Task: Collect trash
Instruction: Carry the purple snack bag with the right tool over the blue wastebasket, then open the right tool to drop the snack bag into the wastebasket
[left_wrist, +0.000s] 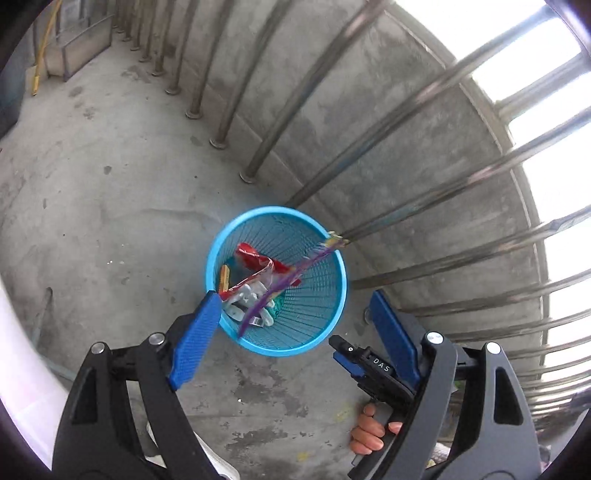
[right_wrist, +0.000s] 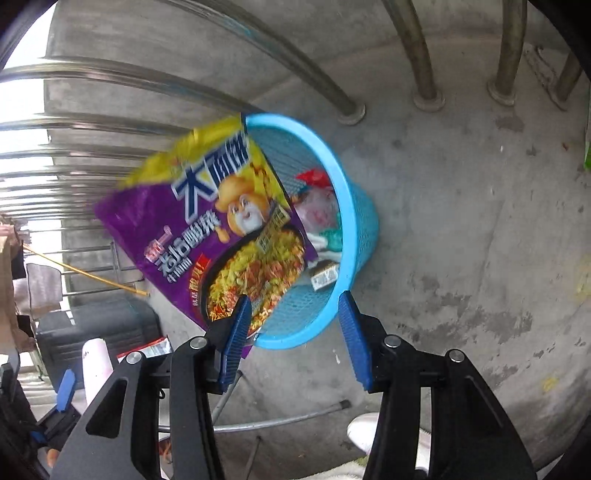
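A blue mesh bin stands on the concrete floor by a railing; it also shows in the right wrist view. It holds a red wrapper, white plastic pieces and other trash. A purple and yellow noodle packet hangs over the bin's rim, seen edge-on in the left wrist view, blurred. My right gripper is open just above the bin; the packet's lower corner lies by its left finger, free. My left gripper is open and empty above the bin.
Steel railing bars and a low concrete wall stand just behind the bin. A dark case, a white bottle and a red wrapper are at the left in the right wrist view. A white shoe is below.
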